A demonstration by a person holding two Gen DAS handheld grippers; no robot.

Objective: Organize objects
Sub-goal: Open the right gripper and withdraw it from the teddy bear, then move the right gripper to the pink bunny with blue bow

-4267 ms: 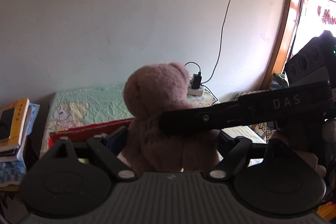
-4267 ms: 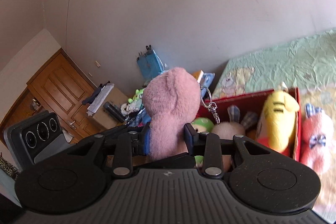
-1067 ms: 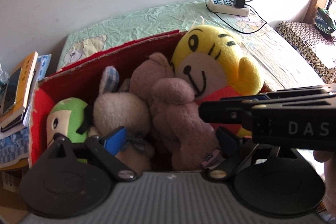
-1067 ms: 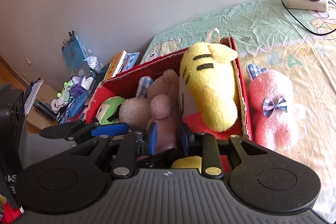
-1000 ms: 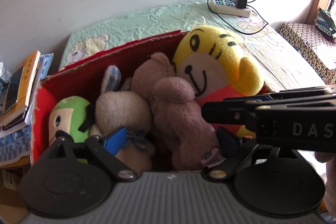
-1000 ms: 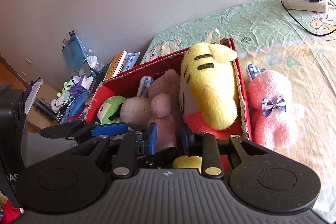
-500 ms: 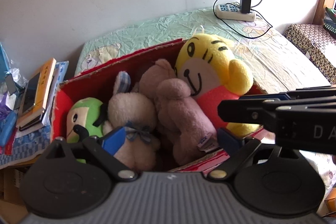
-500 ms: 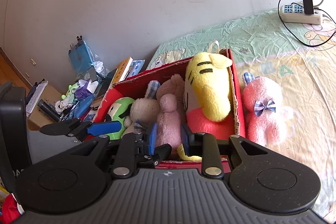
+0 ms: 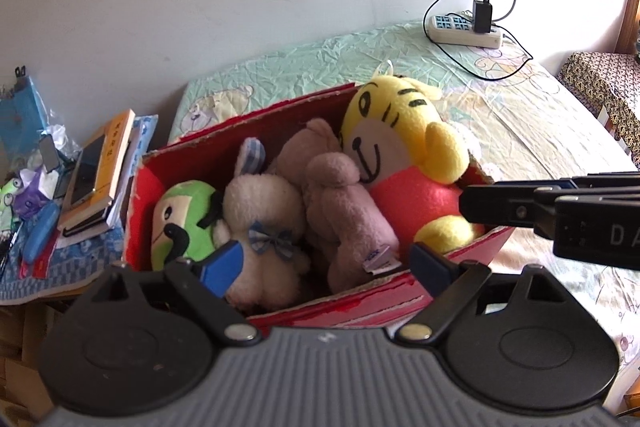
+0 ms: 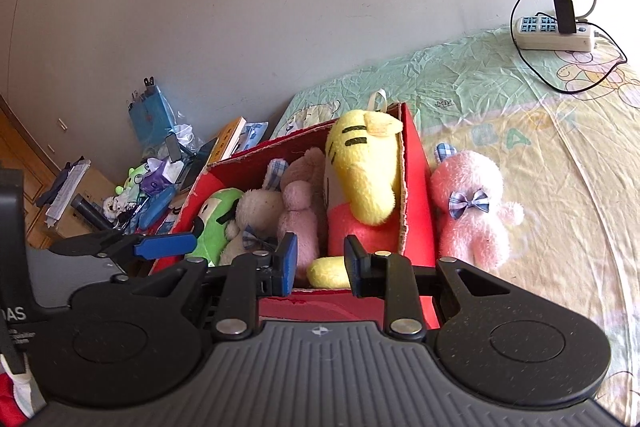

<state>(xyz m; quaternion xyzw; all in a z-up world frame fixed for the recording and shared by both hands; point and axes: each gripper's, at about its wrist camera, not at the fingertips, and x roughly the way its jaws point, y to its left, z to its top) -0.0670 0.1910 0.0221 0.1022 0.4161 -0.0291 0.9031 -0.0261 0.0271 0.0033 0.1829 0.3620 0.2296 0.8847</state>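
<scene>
Since the pink bear (image 9: 344,215) now sits boxed ahead, left hand-held gripper (image 9: 326,263) gapes empty, right hand-held gripper (image 10: 318,263) pinched empty.

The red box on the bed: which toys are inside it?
Inside the red box are four plush toys: a green one, a cream rabbit, a mauve bear and a yellow tiger. The box bottom and anything beneath them are covered.
</scene>
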